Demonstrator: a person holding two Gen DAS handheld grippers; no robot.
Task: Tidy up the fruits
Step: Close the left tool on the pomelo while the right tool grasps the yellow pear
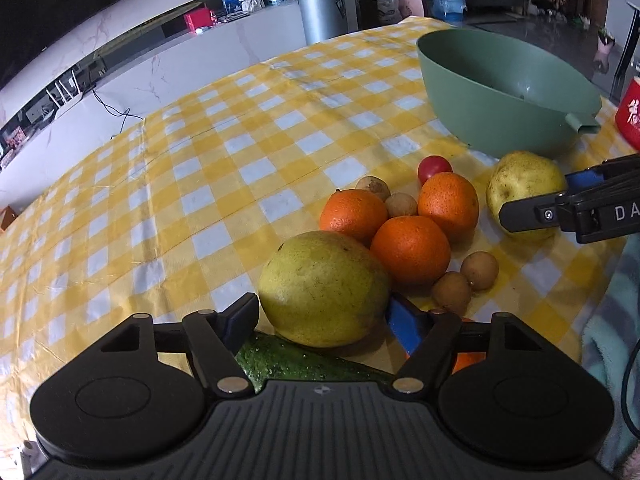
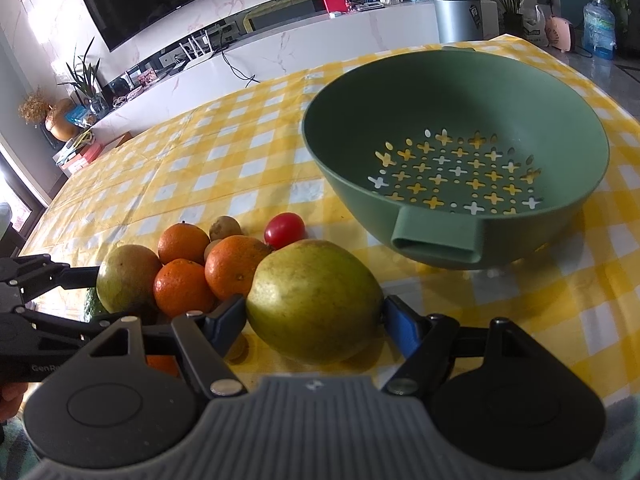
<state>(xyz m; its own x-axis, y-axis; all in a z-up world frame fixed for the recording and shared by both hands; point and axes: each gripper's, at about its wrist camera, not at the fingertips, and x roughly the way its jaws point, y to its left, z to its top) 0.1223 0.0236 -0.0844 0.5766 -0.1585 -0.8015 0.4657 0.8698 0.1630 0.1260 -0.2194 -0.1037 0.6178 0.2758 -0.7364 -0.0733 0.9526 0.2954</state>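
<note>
A large yellow-green pear [image 1: 324, 288] rests on the checked cloth, with my left gripper [image 1: 322, 320] shut on it, one pad against each side. My right gripper [image 2: 316, 320] is shut the same way on a second pear [image 2: 316, 300], just in front of the green colander [image 2: 436, 240], which is empty. Between the two pears lie three oranges [image 1: 410, 248], a red cherry tomato [image 1: 435, 167] and several small brown longans [image 1: 452, 292]. A cucumber [image 1: 280, 364] lies under my left gripper. In the left wrist view, the right gripper [image 1: 536, 198] straddles its pear [image 1: 520, 176].
The table [image 1: 180, 184] carries a yellow and white checked cloth, with bare cloth to the left of the fruit. A red cup [image 1: 630, 116] stands at the right edge beside the colander [image 1: 500, 92]. A light blue fabric [image 1: 612, 320] lies at the table's near right.
</note>
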